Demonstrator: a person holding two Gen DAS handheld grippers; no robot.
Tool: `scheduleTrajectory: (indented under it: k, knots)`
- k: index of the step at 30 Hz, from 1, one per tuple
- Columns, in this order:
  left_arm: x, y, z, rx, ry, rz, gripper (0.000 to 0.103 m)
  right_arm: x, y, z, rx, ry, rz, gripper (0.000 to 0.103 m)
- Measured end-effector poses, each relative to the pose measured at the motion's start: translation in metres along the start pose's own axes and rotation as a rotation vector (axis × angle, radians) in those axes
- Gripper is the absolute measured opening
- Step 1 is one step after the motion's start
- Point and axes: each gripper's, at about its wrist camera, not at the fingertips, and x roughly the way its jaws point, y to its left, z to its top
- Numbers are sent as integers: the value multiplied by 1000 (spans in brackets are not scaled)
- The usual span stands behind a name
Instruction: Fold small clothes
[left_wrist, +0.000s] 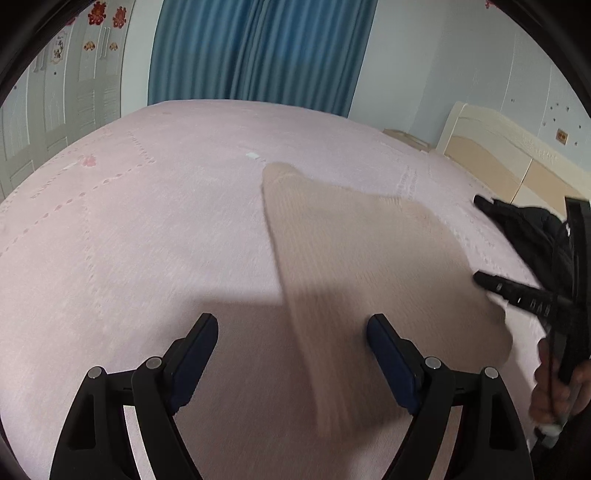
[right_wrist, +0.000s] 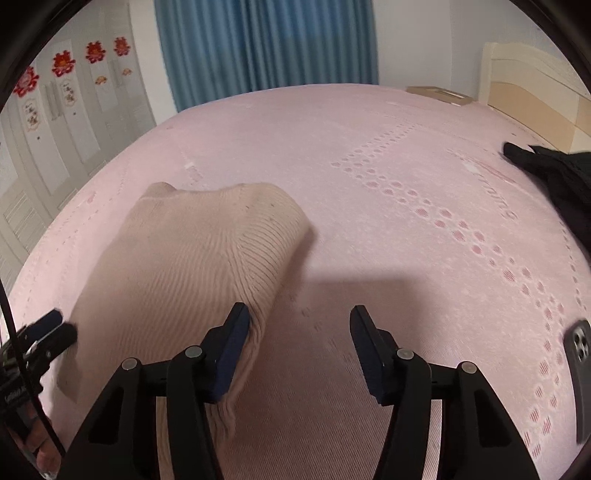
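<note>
Beige ribbed knit garment (left_wrist: 354, 258) lies on the pink bed (left_wrist: 147, 221), in the left wrist view just ahead and to the right of the left hand-held gripper (left_wrist: 291, 332), whose jaws stand wide apart with nothing pressed between them; a blurred strip of the knit passes between the fingers without being pinched. It looks doubled over once, with a rounded fold at its far end, so I judge the folding as begun and not finished: further folds and squaring up remain. The right hand-held gripper (left_wrist: 480, 240) reaches in at the garment's right edge.

In the right wrist view the same garment (right_wrist: 184, 258) sits left of the right hand-held gripper (right_wrist: 299, 325), jaws open and empty, the left finger just beside the cloth. Right of the garment, well apart, lie a dark garment (right_wrist: 554, 173) and a phone (right_wrist: 580, 369).

Count: one beige piece, one dark piece, one phone, two grippers.
</note>
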Motion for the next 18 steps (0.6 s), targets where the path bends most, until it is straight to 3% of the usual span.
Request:
scheduleTrajectory:
  k: [5,8,10,13,16,18]
  knots:
    - [-25,3,-8,-27,23,65,80,-24,-13,-7,76,23,-17,51]
    - [-48,1,-2,-71,20,55,80,-52,-12,-10,98,15,-5,52]
    - [-67,-6,6,-69,-2,85,81,-75,-5,-9,87,2,-17,57]
    - [-96,-27,20,-16,-46,215,81,-108,5,-8,65,-16,-15,63]
    - [-122,-39,29,-31,-49,196,84,-144,13,-6,54,-38,-24,70]
    - [-143,-48,31,-32,-59,193,87,-167,17,-8,47,-47,-28,90]
